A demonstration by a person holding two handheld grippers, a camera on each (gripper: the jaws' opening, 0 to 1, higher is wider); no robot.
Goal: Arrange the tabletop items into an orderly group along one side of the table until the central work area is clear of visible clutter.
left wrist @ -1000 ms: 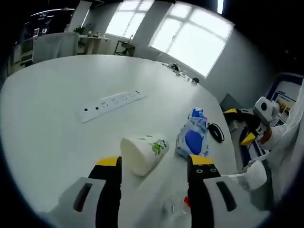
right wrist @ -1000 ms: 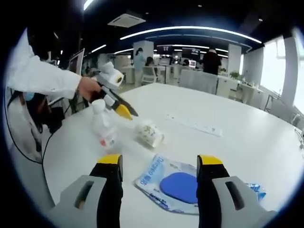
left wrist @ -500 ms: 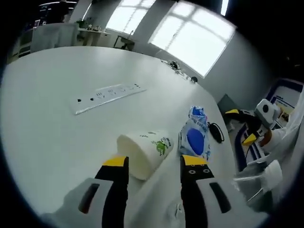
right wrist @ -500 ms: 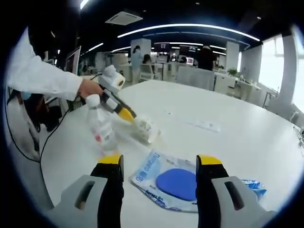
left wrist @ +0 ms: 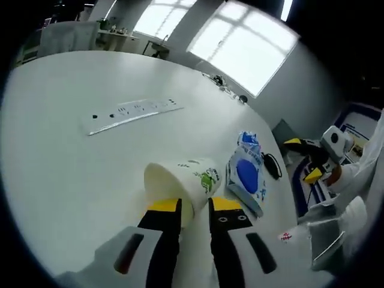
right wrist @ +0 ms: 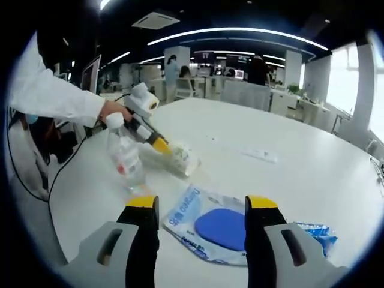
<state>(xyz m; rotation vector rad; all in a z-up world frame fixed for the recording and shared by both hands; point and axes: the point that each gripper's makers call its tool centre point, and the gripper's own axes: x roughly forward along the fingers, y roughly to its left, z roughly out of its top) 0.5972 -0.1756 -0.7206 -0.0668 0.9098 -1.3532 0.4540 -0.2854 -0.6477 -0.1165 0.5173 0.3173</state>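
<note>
A white paper cup with green print lies on its side on the white table. My left gripper has its jaws drawn close together on the cup's rim wall. In the right gripper view the left gripper meets the cup. A blue and white plastic bag lies flat right of the cup. My right gripper hangs open just above the near edge of the bag, holding nothing. A clear plastic bottle with a white cap stands upright near the cup.
A white power strip lies further out on the table and also appears as the power strip. A black cable loops at the table edge beyond the bag. A person's white sleeve reaches in. Office desks fill the background.
The left jaws have narrowed from wide open to a small gap, pinching the cup's rim, and the gripper has come closer to the cup. The right gripper stays open over the bag.
</note>
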